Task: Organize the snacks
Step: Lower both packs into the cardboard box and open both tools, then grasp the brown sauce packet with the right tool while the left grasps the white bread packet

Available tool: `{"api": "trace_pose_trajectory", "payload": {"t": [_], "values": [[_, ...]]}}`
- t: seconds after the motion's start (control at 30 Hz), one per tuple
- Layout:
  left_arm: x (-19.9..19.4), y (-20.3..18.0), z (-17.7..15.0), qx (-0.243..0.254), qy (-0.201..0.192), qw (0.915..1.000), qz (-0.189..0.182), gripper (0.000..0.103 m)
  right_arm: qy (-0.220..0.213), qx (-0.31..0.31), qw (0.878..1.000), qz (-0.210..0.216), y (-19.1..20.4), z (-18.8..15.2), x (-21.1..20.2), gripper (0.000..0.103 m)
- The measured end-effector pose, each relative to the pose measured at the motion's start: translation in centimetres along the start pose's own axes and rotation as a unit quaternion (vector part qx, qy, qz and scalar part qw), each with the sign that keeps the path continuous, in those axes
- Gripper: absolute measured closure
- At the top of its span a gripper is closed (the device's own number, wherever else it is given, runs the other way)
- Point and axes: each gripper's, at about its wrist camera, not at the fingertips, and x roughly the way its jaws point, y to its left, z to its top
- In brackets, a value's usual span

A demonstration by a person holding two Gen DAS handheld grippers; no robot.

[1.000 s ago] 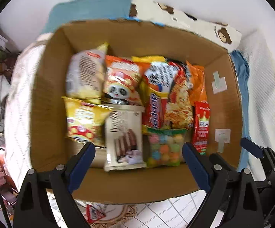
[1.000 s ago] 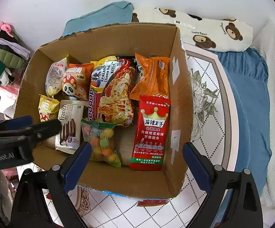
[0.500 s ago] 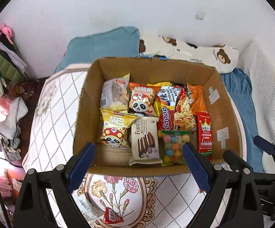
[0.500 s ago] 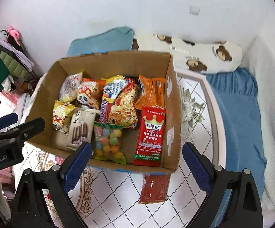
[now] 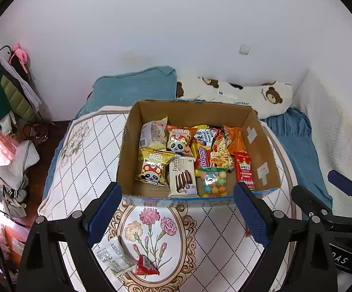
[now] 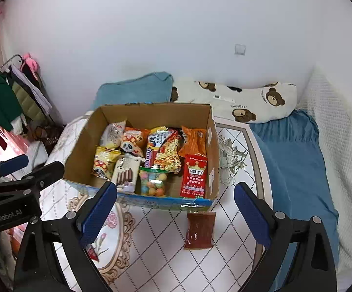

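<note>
An open cardboard box sits on a bed and holds several snack packs laid flat, among them a red crown pack, a candy-ball bag and a Franzzi wafer pack. My left gripper is open and empty, hovering in front of the box. My right gripper is open and empty, also in front of it. A dark red sachet lies on the blanket before the box. A clear wrapper and a small red packet lie near the left gripper.
The box rests on a white diamond-pattern blanket with a flower medallion. A teal pillow and a bear-print pillow lie behind it against a white wall. Clothes hang on a rack at the left bed edge.
Both grippers have pulled back and up from over the box, which now looks smaller and farther. The blanket, red sachet and wrappers in front have come into view. Both stay open.
</note>
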Motion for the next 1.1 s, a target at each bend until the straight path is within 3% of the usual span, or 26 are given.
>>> {"api": "trace_pose_trajectory", "payload": {"t": [0.17,0.3,0.5,0.63,0.83,1.1], "values": [[-2.1,-0.1,-1.1,0.001,-0.021,0.9998,0.002,0.010,-0.011,0.019,1.000,0.018,-0.1,-1.0,-2.2,0.002],[-1.1,0.3,-2.7,-0.009,-0.003,0.9999,0.008,0.010,0.010,0.041,0.999,0.024,-1.2,-2.4,-1.3,0.002],[5.4,1.1,-6.9,-0.031,0.085,0.9955,0.027,0.010,0.097,0.088,0.991,0.012,-4.9,-5.9,6.2,0.002],[10.7,1.0,-9.8,-0.037,0.143,0.9879,0.047,0.010,0.156,0.103,0.982,0.000,-7.1,-8.8,13.3,0.001],[16.7,0.4,-13.1,-0.046,0.212,0.9745,0.057,0.010,0.204,0.094,0.974,-0.014,-8.2,-11.8,21.8,0.001],[18.6,-0.2,-14.8,-0.049,0.238,0.9680,0.063,0.010,0.215,0.092,0.972,-0.005,-9.0,-13.8,23.9,0.000]]}}
